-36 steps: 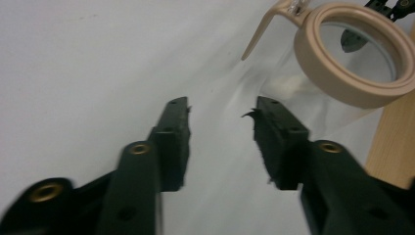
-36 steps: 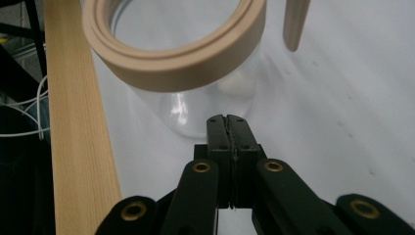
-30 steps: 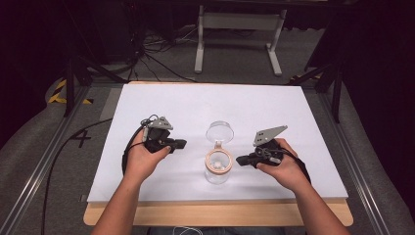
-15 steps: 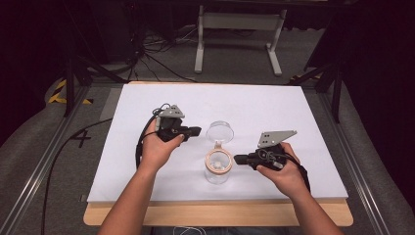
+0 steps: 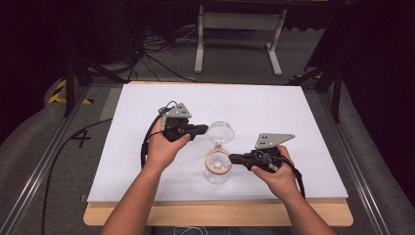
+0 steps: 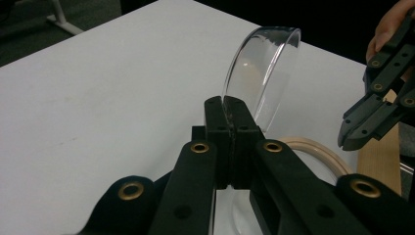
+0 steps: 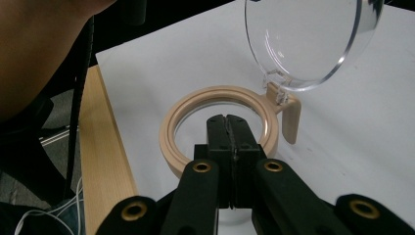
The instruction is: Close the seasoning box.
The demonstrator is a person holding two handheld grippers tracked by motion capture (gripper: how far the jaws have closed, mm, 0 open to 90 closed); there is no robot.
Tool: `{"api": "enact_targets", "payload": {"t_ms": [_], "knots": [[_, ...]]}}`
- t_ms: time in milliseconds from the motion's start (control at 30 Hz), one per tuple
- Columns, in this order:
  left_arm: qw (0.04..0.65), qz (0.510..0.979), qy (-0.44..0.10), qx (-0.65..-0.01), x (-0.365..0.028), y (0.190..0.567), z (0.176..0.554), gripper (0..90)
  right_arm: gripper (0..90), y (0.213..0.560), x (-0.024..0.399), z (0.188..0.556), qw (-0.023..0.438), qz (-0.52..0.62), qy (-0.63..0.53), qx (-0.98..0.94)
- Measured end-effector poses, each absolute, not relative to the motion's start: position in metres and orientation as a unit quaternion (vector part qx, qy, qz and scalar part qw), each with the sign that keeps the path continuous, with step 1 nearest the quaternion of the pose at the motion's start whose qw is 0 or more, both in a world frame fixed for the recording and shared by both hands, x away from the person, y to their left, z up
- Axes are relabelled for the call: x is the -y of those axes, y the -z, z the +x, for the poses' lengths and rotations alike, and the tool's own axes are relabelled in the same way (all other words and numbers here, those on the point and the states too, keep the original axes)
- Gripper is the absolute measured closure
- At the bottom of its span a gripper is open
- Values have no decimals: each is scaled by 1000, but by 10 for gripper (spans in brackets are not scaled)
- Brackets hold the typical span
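Standing between both sets of fingers on the white counter (image 5: pixel 274 112), the clear jar (image 5: pixel 218 169) has its hinged lid (image 6: pixel 262 81) swung up; the left gripper (image 6: pixel 227 110) pinches the lid's edge, fingers clenched on it; the right gripper (image 7: pixel 228 128) rests at the tan rim (image 7: pixel 186 110), fingers pressed together, whether nipping the rim I cannot tell; swinging well likely means steadying that rim and following the hinge's arc.

High view: overhead, facing forward-down, far, whole white rectangular table (image 5: pixel 274 105). Gripper views: close, low, along own jaws. All share hinged clear round plastic lid (image 5: pixel 220 131) (image 6: pixel 262 83) (image 7: pixel 306 41), frame centre.
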State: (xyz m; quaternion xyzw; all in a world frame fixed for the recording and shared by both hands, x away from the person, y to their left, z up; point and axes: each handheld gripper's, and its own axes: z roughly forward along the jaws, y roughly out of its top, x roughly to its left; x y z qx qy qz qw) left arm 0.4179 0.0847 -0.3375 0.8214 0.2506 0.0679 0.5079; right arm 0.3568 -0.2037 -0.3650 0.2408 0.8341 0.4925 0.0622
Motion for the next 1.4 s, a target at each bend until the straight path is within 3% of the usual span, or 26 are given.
{"api": "enact_targets", "payload": {"t_ms": [367,633,1067,1400], "knots": [[495,835,-63,-232,-86,332,405,897,900,363,200,362,52,247,-506,-825],[451,859,-73,-229,-85,330,395,883,900,361,200,363,41,245,-507,-825],[437,858,-77,-259,-100,327,392,857,900,361,199,359,18,239,-491,-837],[387,872,-68,-291,-115,335,400,836,900,361,199,355,3,235,-466,-853]]}}
